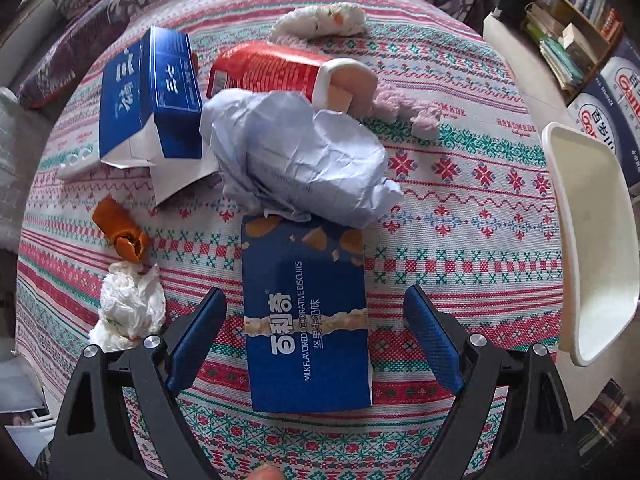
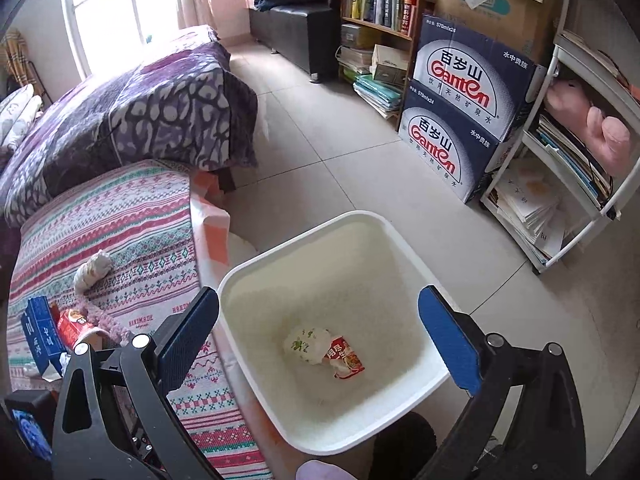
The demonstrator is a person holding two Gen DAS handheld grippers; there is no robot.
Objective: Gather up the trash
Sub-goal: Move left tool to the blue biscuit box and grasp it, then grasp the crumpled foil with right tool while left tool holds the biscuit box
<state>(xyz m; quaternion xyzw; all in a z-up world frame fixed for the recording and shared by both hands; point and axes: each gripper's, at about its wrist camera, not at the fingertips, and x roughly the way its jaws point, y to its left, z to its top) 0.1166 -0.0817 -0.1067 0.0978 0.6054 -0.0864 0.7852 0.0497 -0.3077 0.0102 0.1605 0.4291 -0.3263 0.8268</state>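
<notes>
My left gripper (image 1: pixel 316 316) is open, its fingers on either side of a blue biscuit box (image 1: pixel 306 328) lying flat on the patterned tablecloth (image 1: pixel 460 248). Beyond it lie a crumpled blue-white paper (image 1: pixel 296 156), a red carton (image 1: pixel 276 68), a blue carton (image 1: pixel 152 96), an orange wrapper (image 1: pixel 120 234) and a white tissue wad (image 1: pixel 128 308). My right gripper (image 2: pixel 320 328) is open and empty above the white bin (image 2: pixel 248 280), which holds a crumpled white wrapper (image 2: pixel 306 346) and a red packet (image 2: pixel 346 360).
The bin's rim (image 1: pixel 592 240) shows at the table's right edge. A white knitted item (image 1: pixel 320 20) and a lilac fluffy one (image 1: pixel 404 108) lie far on the table. Stacked Ganten boxes (image 2: pixel 460 120), bookshelves (image 2: pixel 380 20) and a purple-covered sofa (image 2: pixel 140 116) surround the tiled floor.
</notes>
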